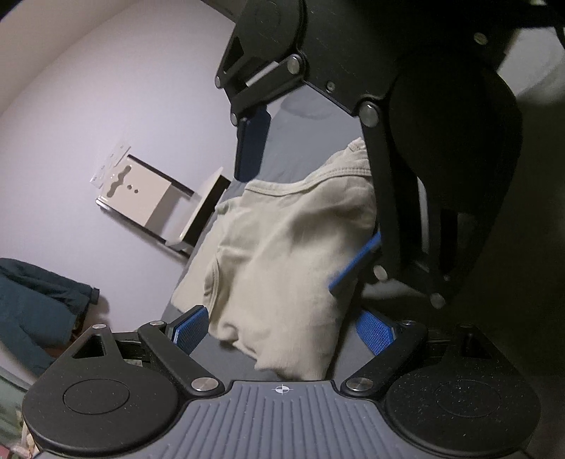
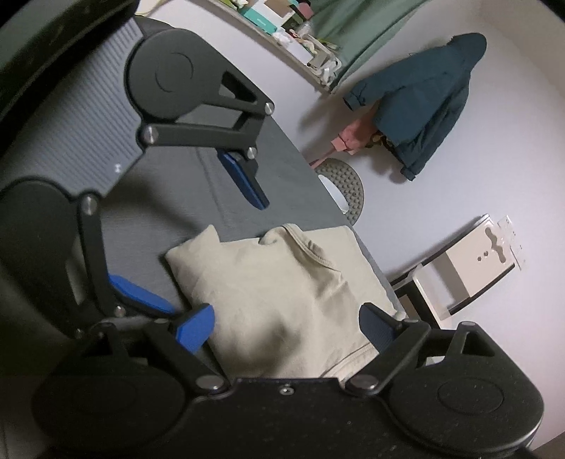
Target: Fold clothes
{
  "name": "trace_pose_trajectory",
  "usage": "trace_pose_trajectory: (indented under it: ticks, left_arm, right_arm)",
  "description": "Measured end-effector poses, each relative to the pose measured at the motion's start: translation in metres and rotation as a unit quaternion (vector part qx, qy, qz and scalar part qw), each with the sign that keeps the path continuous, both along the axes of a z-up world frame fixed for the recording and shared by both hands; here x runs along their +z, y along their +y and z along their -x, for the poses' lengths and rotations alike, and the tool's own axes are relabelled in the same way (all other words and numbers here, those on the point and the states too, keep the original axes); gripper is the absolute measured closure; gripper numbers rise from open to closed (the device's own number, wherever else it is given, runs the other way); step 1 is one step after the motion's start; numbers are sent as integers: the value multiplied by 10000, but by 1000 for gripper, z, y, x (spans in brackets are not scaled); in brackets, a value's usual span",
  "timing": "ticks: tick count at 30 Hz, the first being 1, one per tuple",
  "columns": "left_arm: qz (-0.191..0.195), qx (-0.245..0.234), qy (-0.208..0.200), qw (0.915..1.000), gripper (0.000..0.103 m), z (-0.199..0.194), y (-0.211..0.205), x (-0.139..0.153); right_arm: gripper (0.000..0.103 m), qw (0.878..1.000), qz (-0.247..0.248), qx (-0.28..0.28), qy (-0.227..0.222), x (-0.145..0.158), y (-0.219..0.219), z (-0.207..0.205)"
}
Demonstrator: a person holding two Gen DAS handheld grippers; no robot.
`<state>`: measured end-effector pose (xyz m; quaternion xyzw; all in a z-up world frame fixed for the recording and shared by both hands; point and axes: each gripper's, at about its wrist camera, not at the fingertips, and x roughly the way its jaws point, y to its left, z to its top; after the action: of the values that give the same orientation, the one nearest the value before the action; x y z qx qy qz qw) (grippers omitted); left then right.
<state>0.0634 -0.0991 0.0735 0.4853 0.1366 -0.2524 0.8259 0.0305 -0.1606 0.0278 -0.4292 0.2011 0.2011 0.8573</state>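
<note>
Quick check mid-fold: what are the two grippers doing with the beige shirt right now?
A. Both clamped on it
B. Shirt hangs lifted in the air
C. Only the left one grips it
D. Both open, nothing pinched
D: the left gripper and right gripper both stand wide open over the beige shirt, which lies folded on the grey bed surface.

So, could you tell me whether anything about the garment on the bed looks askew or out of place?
The beige garment lies bunched and rumpled on the grey bed, one edge reaching the bed's side. Otherwise nothing looks spilled or damaged.

Looked like a home bedroom: teal jacket (image 2: 423, 106) hung on wall, cluttered shelf (image 2: 296, 39) w/ boxes, green curtain (image 2: 356, 31).
</note>
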Motion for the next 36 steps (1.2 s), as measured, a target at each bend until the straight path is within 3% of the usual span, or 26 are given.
trace_pose_trajectory:
  ticks: [10, 15, 19, 27, 30, 36]
  left_arm:
    - [12, -323, -29, 9995, 12, 10, -8, 1]
    - [59, -332, 63, 9994, 12, 9, -8, 2]
    - [-100, -371, 97, 9992, 12, 9, -7, 2]
    - [-89, -339, 246, 9991, 12, 8, -4, 9]
    - [51, -267, 286, 9992, 12, 9, -1, 11]
    - [441, -109, 426, 9981, 12, 8, 9, 17]
  right_arm:
    - [14, 9999, -86, -44, 99, 0, -3, 0]
    - [13, 9998, -112, -81, 108, 2, -6, 0]
    - [4, 9997, -186, -148, 71, 4, -9, -2]
    - [5, 9994, -292, -129, 92, 5, -10, -2]
    - [11, 9995, -271, -55, 146, 5, -9, 0]
    - [11, 9996, 242, 168, -8, -1, -4, 13]
